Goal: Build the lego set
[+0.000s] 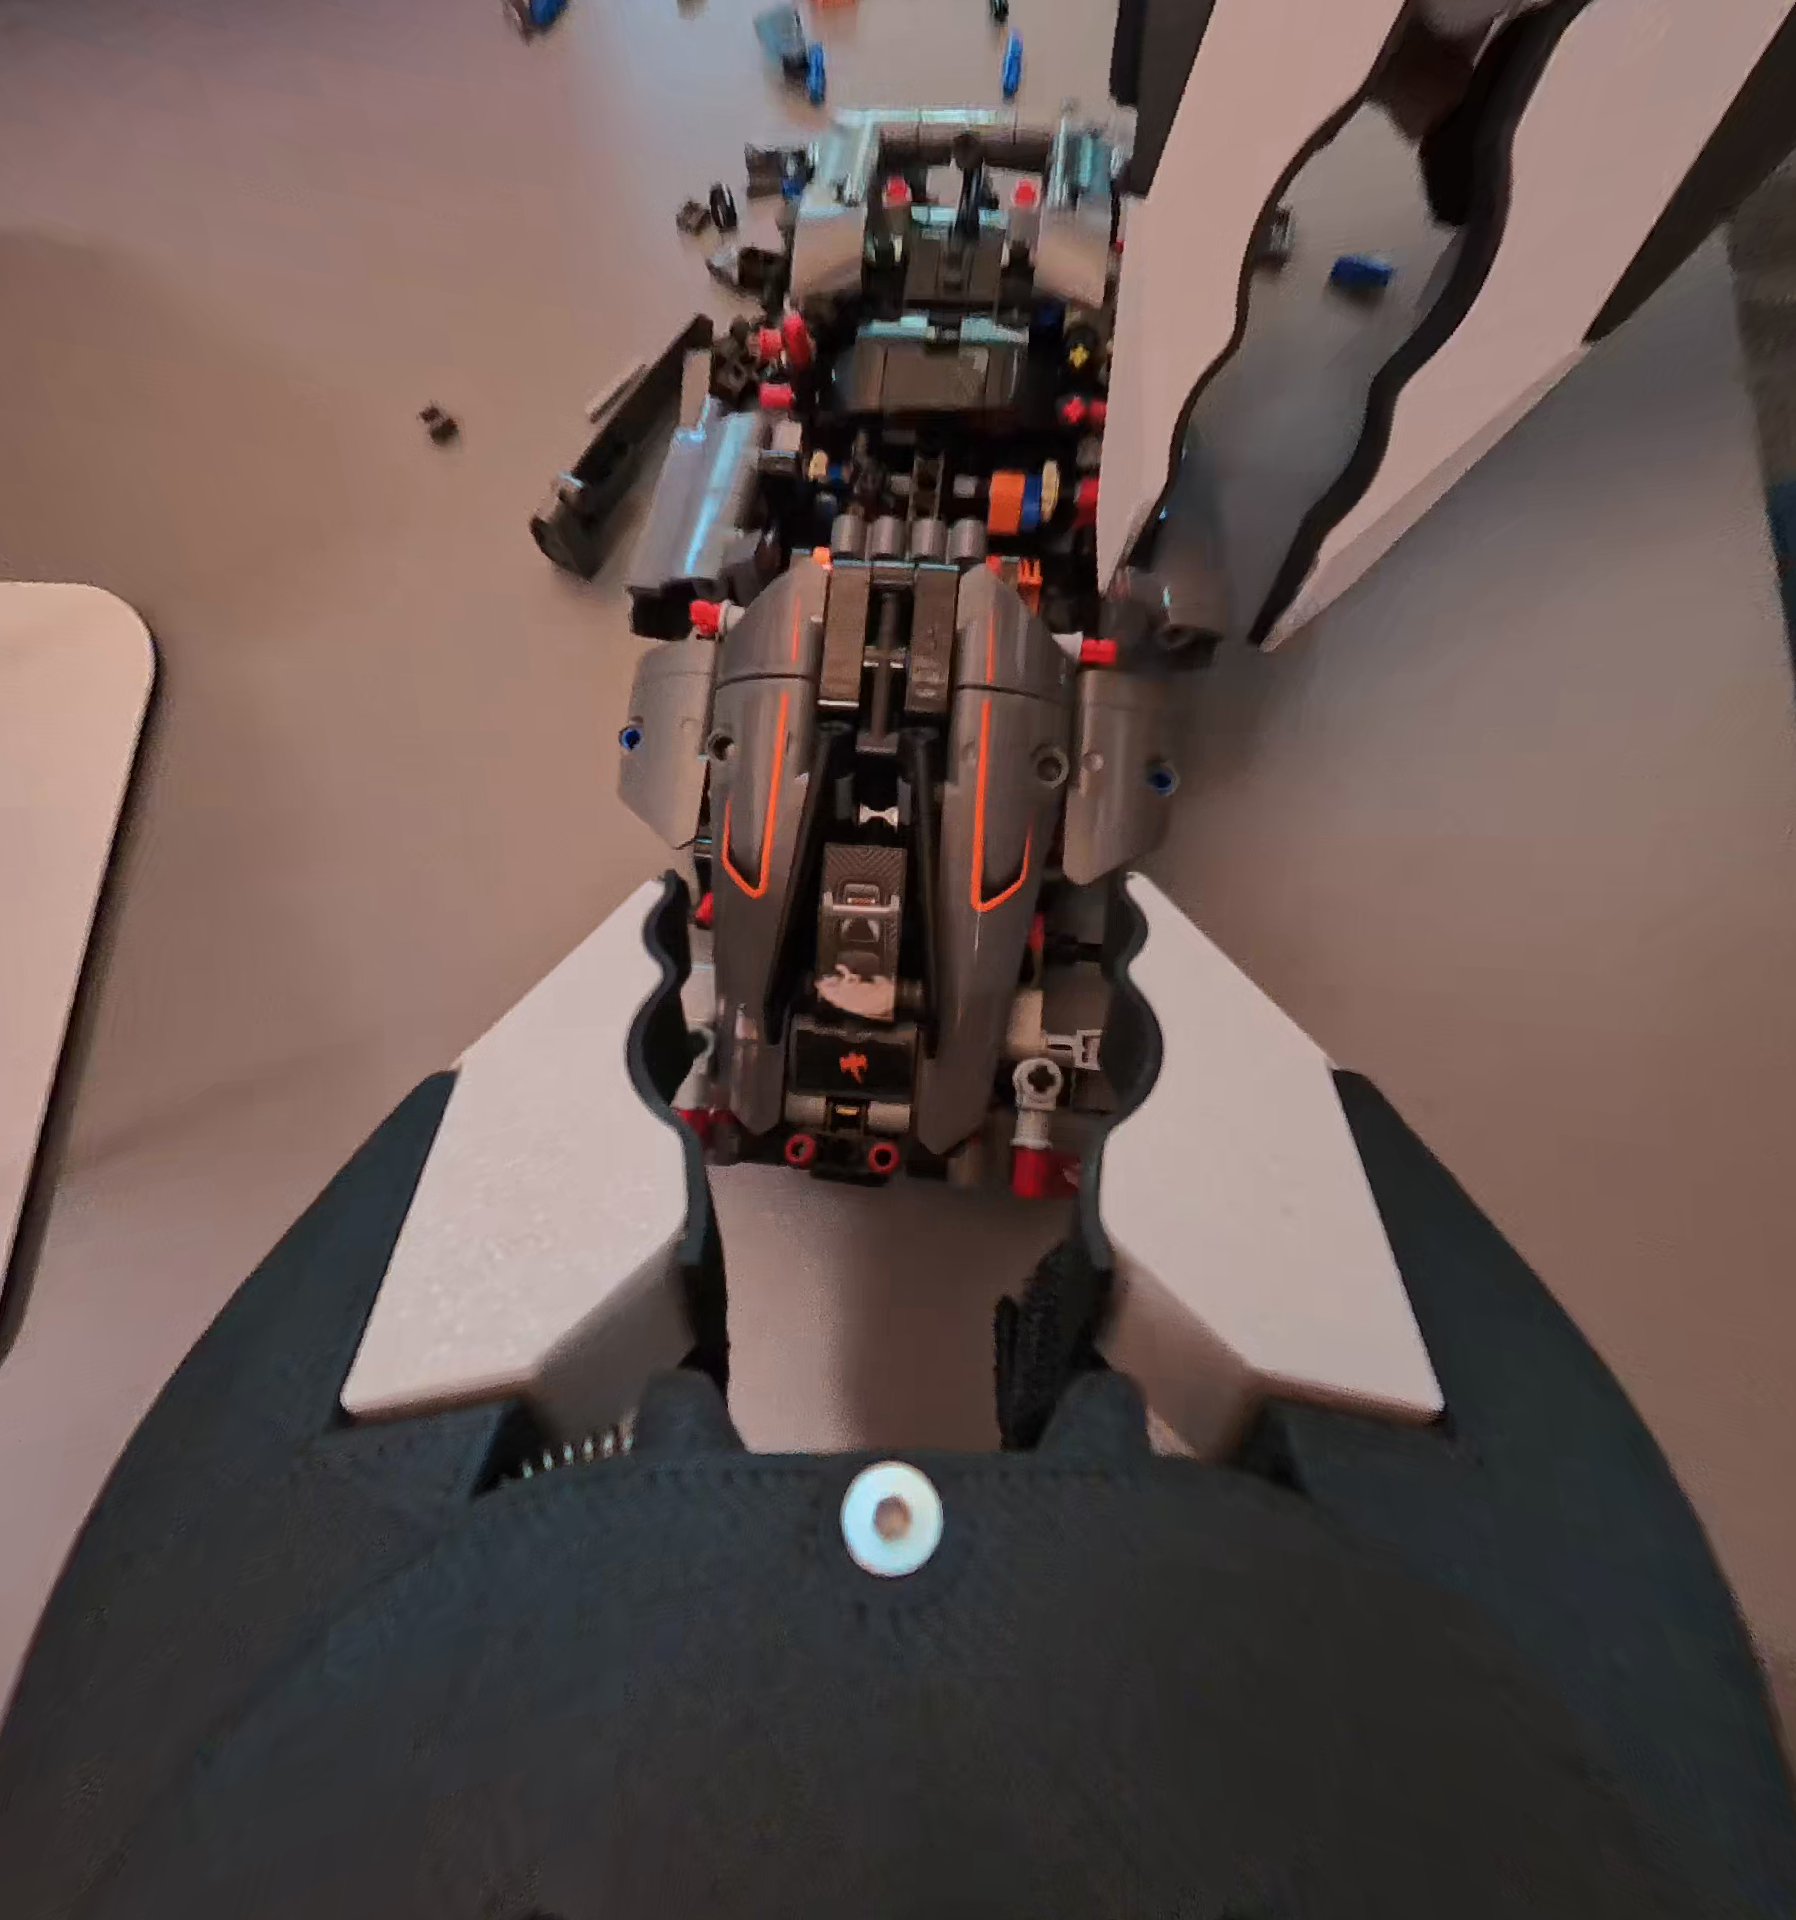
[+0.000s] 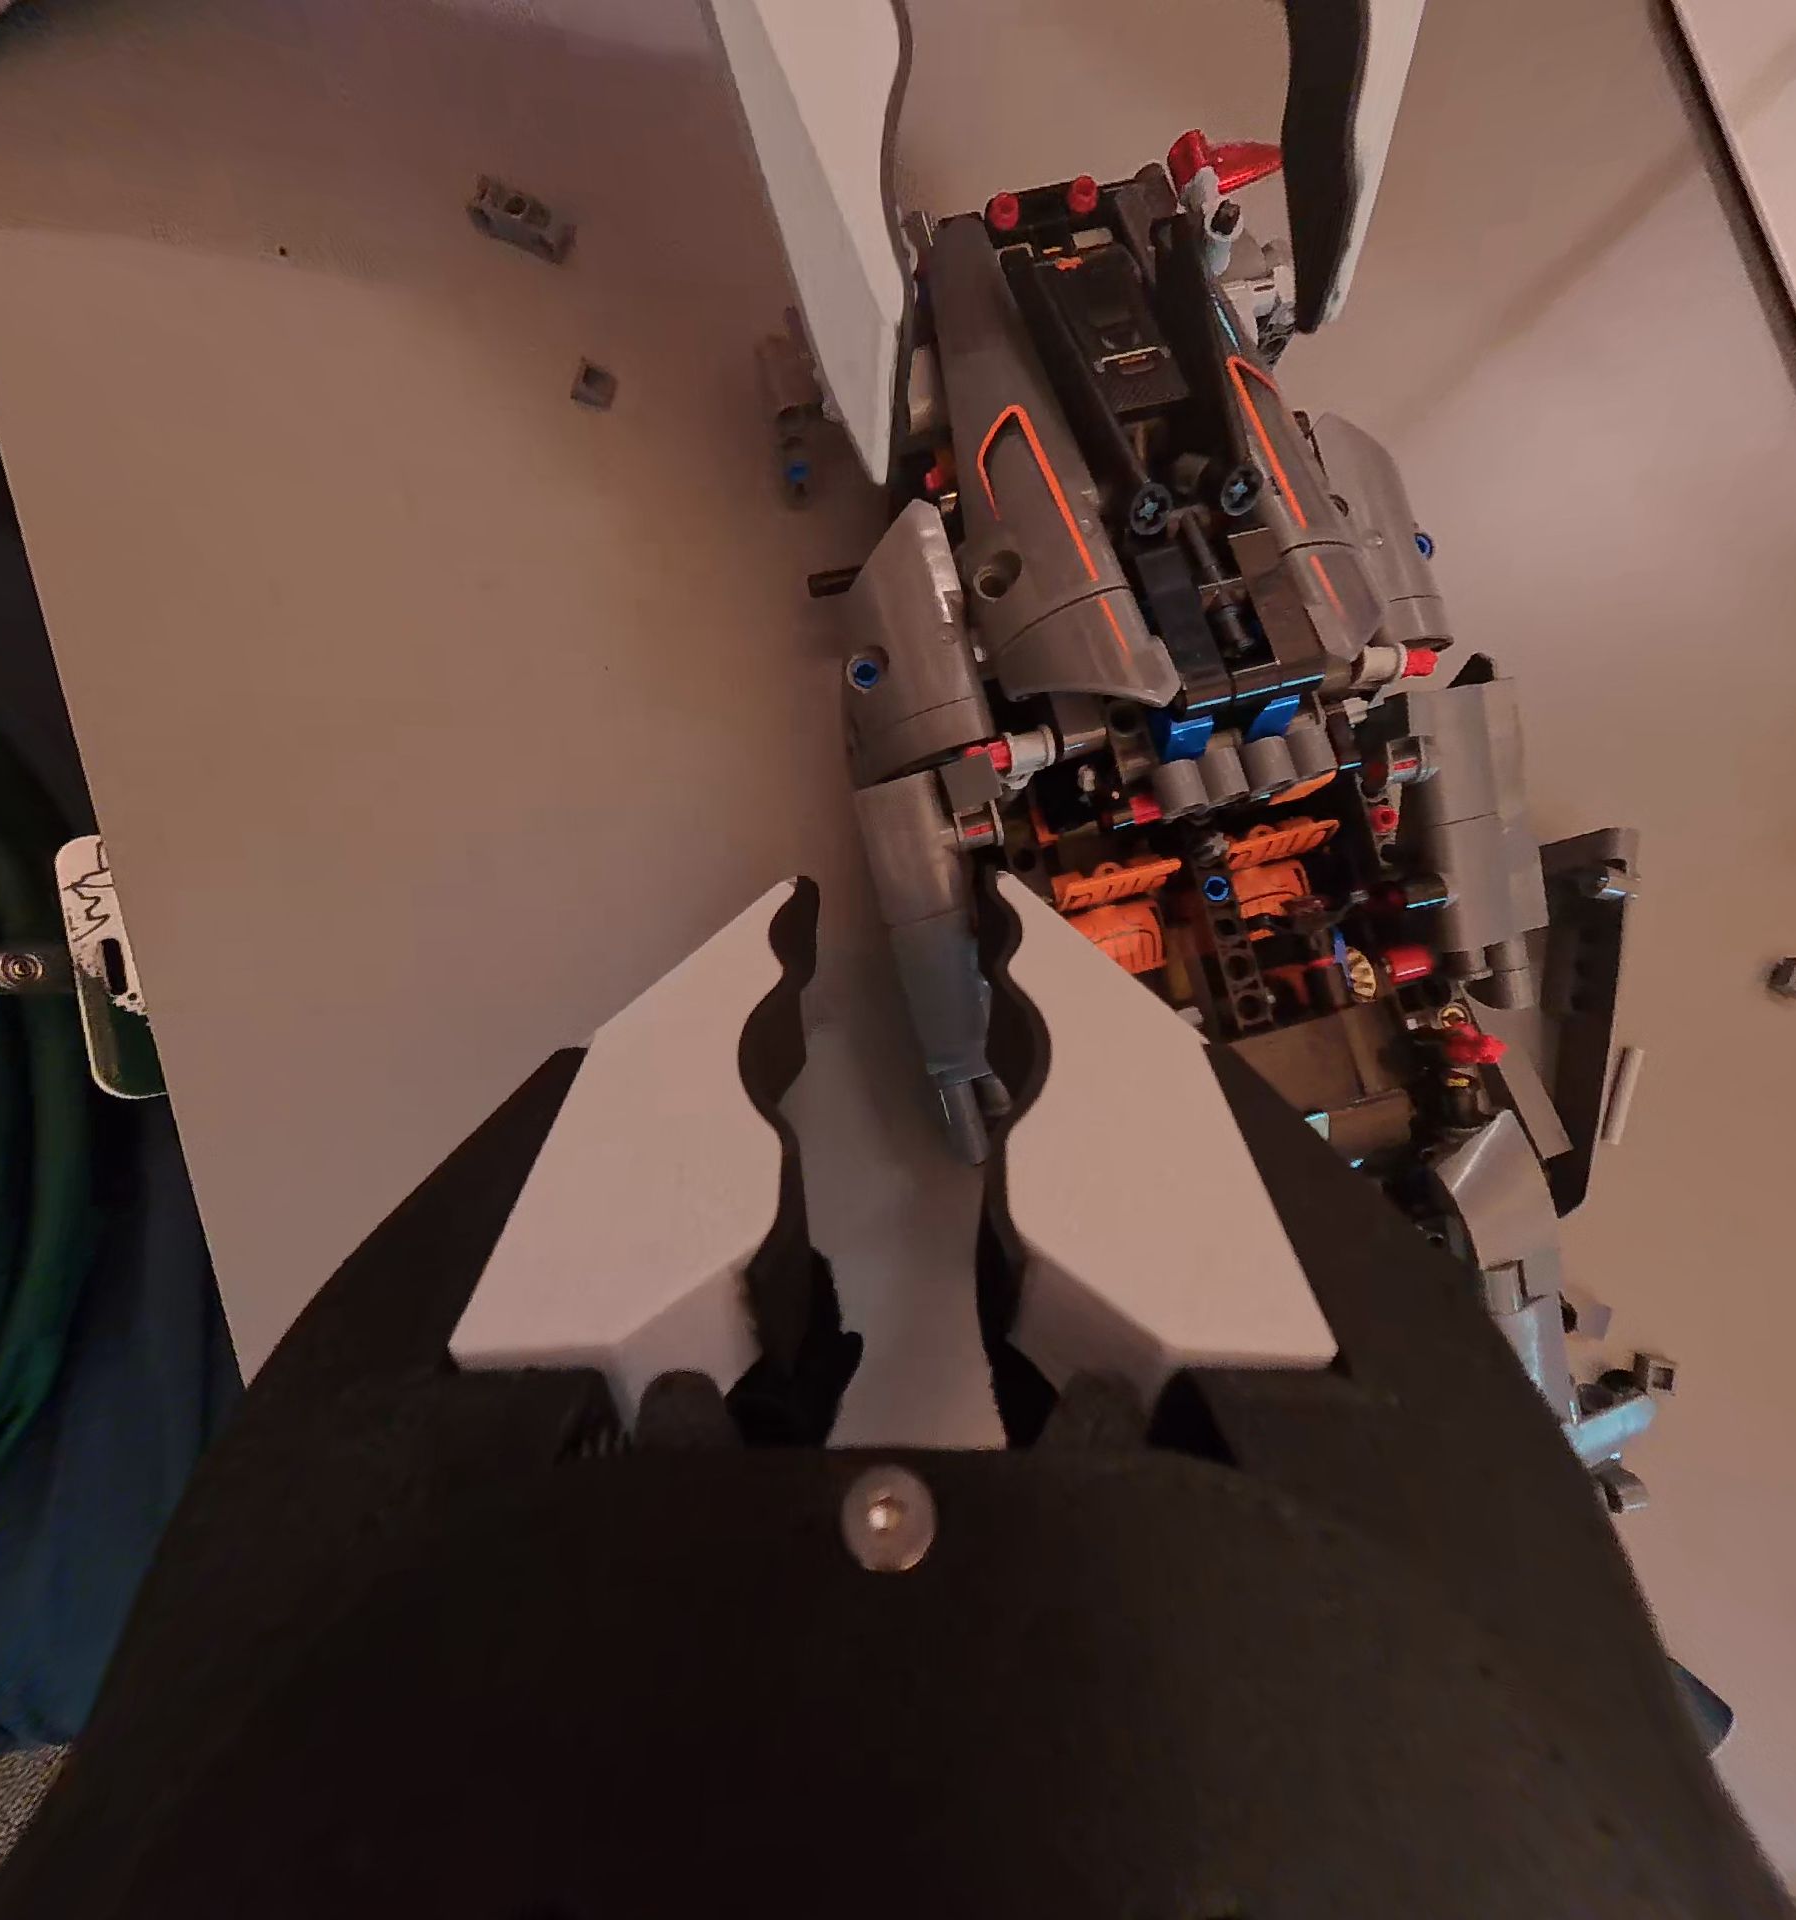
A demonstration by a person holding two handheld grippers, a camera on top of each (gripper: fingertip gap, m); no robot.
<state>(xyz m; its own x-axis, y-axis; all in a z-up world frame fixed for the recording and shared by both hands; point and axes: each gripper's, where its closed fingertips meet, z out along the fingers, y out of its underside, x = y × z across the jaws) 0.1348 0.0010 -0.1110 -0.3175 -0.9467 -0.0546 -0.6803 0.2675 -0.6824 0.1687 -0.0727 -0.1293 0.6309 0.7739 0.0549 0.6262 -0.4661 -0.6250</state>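
Observation:
A dark grey lego car model (image 1: 873, 727) with orange stripes lies lengthwise on the pale table. My left gripper (image 1: 899, 914) straddles its near end, with both pads against its sides. In the right wrist view the model (image 2: 1133, 623) runs away from me, and the left gripper (image 2: 1091, 395) flanks its far end. My right gripper (image 2: 899, 894) is open around a light grey side panel (image 2: 935, 966) on the model's flank. The panel touches the right finger only. The right gripper also shows in the left wrist view (image 1: 1195, 613), at the same panel (image 1: 1216, 499).
Loose blue and black pieces (image 1: 800, 52) lie beyond the model. A long black part (image 1: 613, 468) and a small black piece (image 1: 439, 421) lie to its left, and a pale rounded board (image 1: 32, 883) farther left. Small grey pieces (image 2: 520, 213) (image 2: 1793, 977) are scattered. The table edge (image 2: 73, 727) is at left. The small black piece (image 1: 439, 421) is about equally far from each gripper, around 20 cm. The right camera catches it too, in the right wrist view (image 2: 1789, 965).

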